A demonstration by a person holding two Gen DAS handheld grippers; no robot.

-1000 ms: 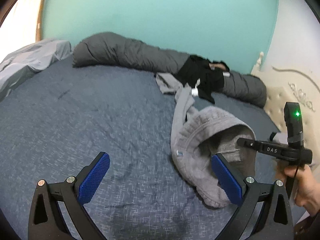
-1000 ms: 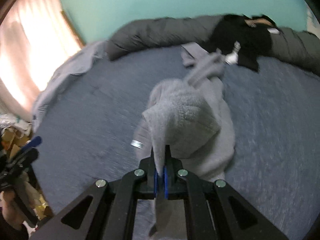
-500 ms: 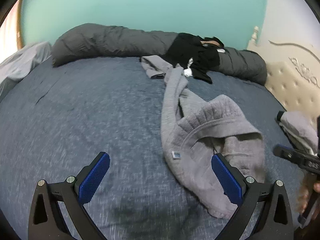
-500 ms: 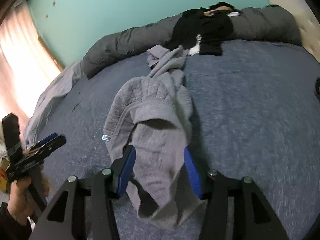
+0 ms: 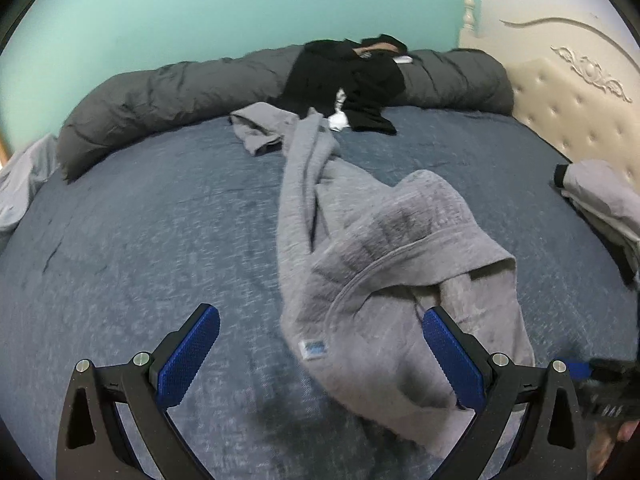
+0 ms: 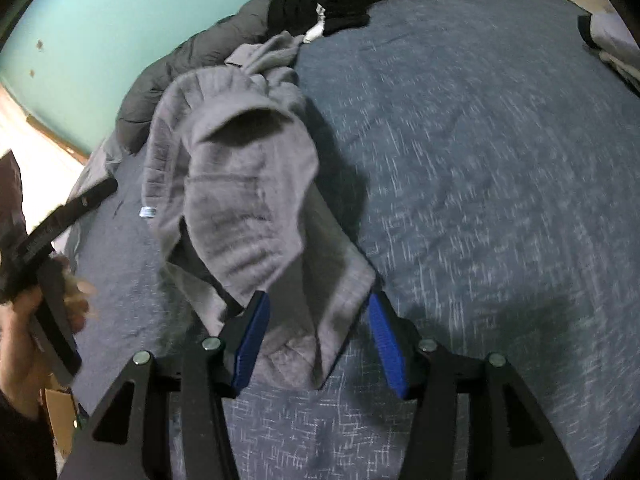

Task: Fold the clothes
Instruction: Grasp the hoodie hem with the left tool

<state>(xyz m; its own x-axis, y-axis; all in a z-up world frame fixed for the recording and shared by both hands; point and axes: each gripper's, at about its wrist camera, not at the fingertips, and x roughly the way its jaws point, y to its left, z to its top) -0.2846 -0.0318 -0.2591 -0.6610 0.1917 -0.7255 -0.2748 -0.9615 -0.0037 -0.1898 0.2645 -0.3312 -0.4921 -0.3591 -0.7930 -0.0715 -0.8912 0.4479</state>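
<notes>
1. The bed (image 5: 140,240), under its dark blue cover, fills both of your views; a long grey rolled duvet (image 5: 180,92) lies along its far edge against the teal wall (image 5: 240,0), and a cream tufted headboard (image 5: 572,108) stands at the right in the left wrist view.
2. The grey sweatshirt (image 5: 380,248) lies crumpled on the cover, one long part trailing off toward the duvet and the bunched bulk close to both of your tools.
3. A black garment (image 5: 348,76) is draped over the duvet, and another grey garment (image 5: 608,192) lies near the headboard.
4. Your left gripper (image 5: 320,360) tilts down toward the bed with its jaws spread wide; the blue pads (image 5: 188,360) touch nothing, though the sweatshirt's edge lies between them.
5. Your right gripper (image 6: 316,340) also points steeply down. Its jaws have just been opening and now stand apart, with a hanging fold of the sweatshirt between the pads and not pressed by them.
6. Your left hand (image 6: 40,320) shows at the left edge of the right wrist view, wrapped round its tool's handle; motion blur hides the finer detail.
</notes>
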